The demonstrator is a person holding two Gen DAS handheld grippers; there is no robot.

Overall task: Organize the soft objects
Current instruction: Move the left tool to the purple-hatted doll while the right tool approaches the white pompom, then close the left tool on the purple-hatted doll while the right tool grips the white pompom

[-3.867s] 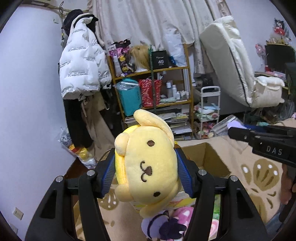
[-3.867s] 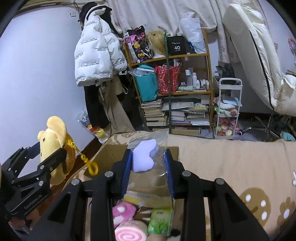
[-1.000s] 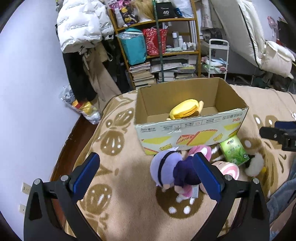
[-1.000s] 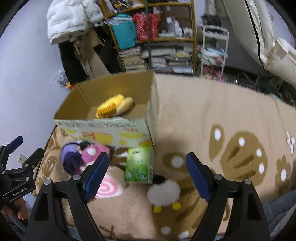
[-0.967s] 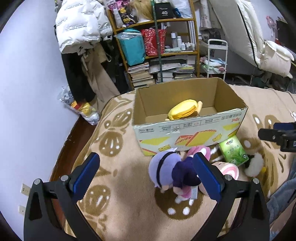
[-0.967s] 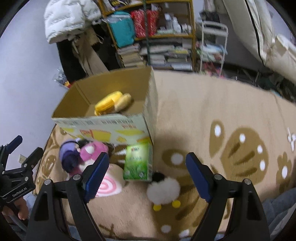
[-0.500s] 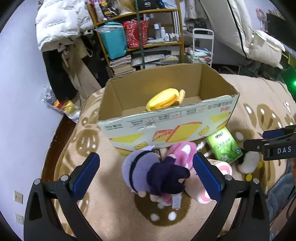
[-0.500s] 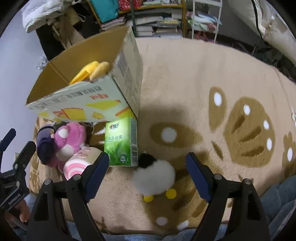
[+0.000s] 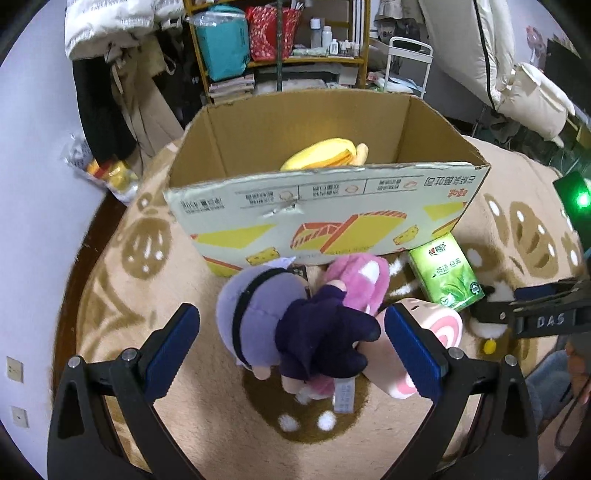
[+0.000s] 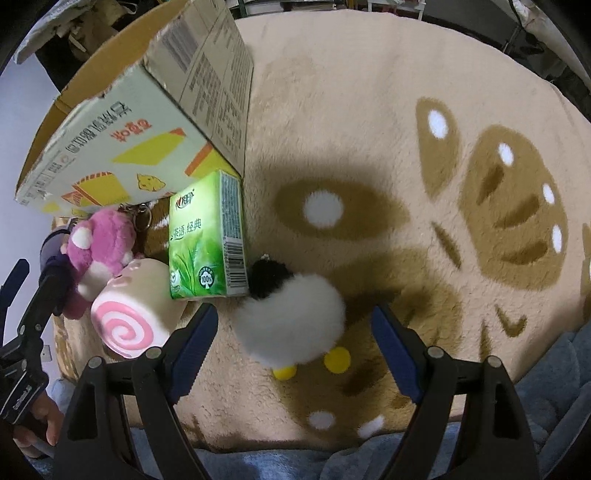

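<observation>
An open cardboard box (image 9: 332, 206) stands on the beige rug with a yellow plush (image 9: 321, 157) inside. In front of it lie a purple doll (image 9: 291, 325), a pink plush (image 9: 360, 277), a pink swirl roll plush (image 10: 127, 321), a green tissue pack (image 10: 207, 236) and a white fluffy plush with a black head (image 10: 291, 321). My left gripper (image 9: 291, 350) is open, its jaws either side of the purple doll. My right gripper (image 10: 293, 338) is open, its jaws either side of the white plush.
The box (image 10: 122, 129) stands close to the upper left in the right wrist view. The patterned rug (image 10: 424, 166) stretches to the right. Behind the box are a cluttered shelf (image 9: 280, 48), a hanging white jacket (image 9: 122, 22) and a white trolley (image 9: 406, 62). Bare floor shows at the left (image 9: 85, 251).
Both grippers have dropped lower and closer to the toys in front of the box. The left one now straddles the purple doll, the right one the white plush. Both stay open.
</observation>
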